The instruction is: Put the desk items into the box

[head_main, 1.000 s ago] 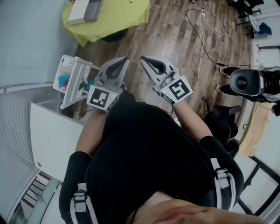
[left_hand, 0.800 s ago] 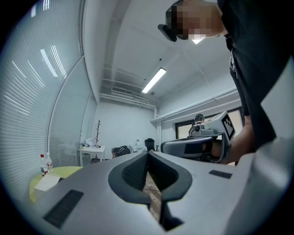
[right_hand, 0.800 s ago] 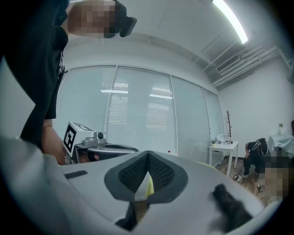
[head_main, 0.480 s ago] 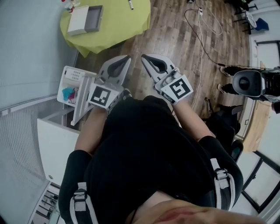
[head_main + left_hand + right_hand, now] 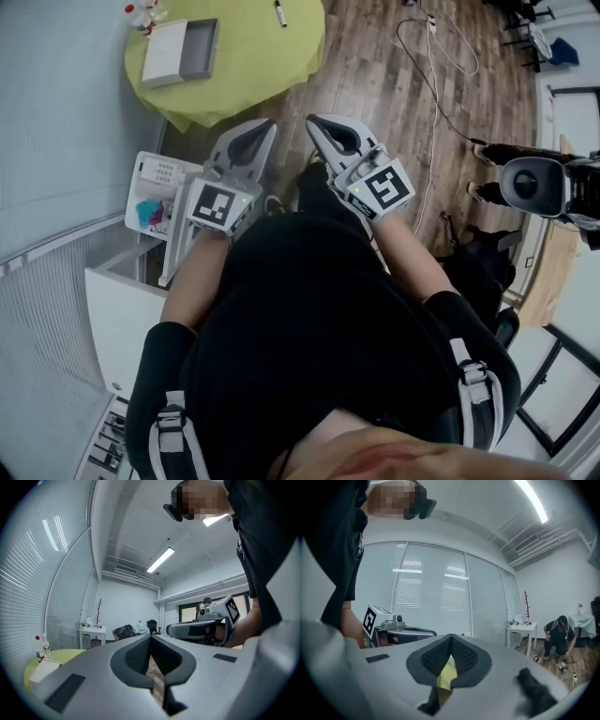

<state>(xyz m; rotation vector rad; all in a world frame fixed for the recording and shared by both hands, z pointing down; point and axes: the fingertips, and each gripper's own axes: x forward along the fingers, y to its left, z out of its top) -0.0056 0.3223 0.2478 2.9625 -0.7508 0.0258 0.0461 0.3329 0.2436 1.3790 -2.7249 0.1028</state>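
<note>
Left gripper (image 5: 266,126) and right gripper (image 5: 315,123) both clamped tight, empty — held side by side, pointing toward the yellow table (image 5: 262,49) with the box (image 5: 199,49) on it

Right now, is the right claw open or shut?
Shut and empty: in the right gripper view the right claw has its tips meeting, with nothing between them.

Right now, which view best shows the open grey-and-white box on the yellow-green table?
The head view: the open grey-and-white box is fully visible from above. The left gripper view catches only its white edge; the right gripper view, none.
</note>
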